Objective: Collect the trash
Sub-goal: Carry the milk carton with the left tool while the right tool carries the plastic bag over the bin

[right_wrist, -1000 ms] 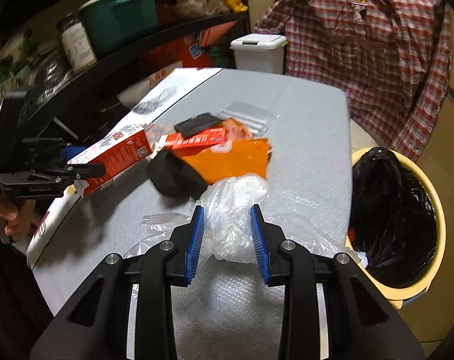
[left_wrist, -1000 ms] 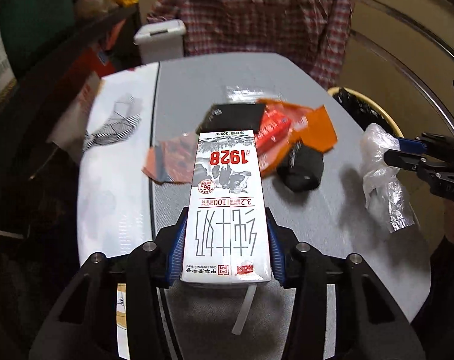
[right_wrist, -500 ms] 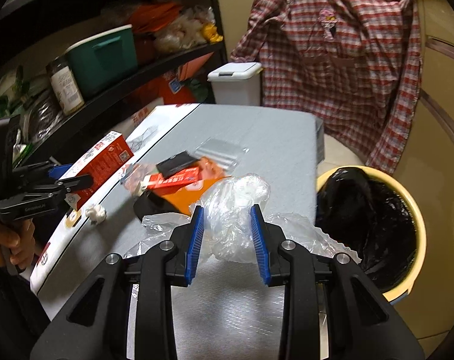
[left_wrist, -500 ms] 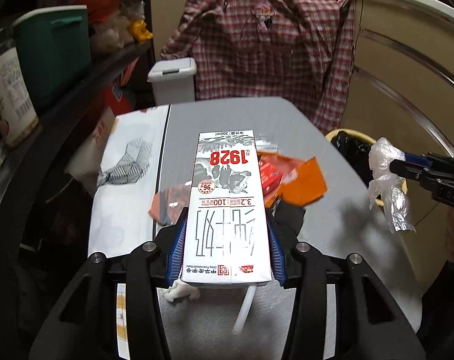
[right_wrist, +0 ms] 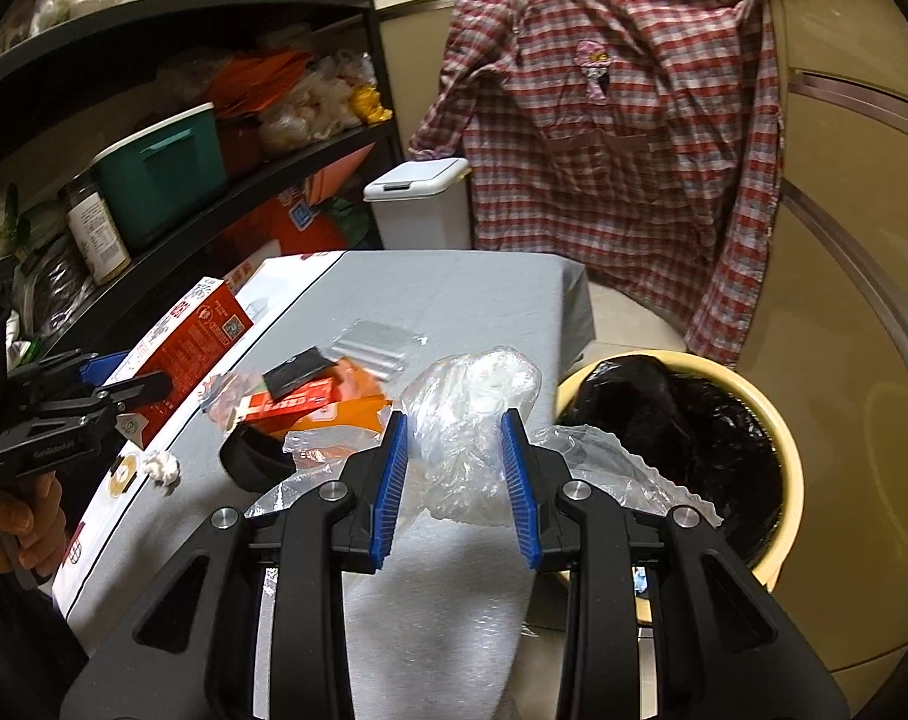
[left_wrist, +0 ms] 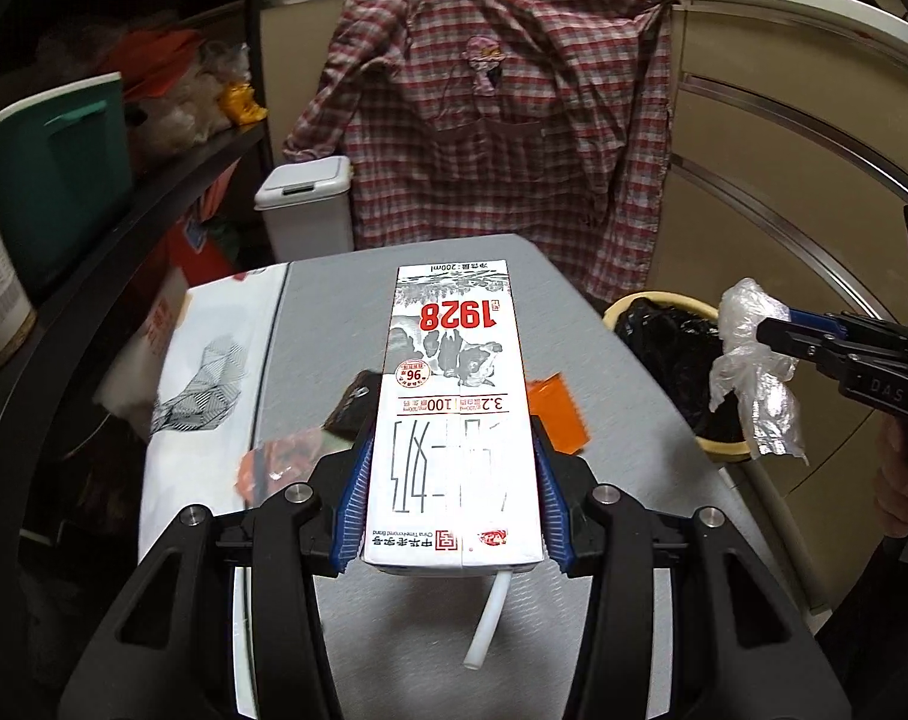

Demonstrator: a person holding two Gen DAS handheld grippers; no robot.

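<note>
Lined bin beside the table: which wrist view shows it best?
Right wrist view. The yellow bin shows most of its rim and black liner, just right of the right gripper clamping the clear plastic bag. The left wrist view catches only a far slice, partly hidden behind that bag.

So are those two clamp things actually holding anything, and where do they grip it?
Yes, both. The left tool clamps a milk carton by its two sides, near the straw end. The right tool pinches a crumpled clear plastic bag around its bunched middle.
</note>
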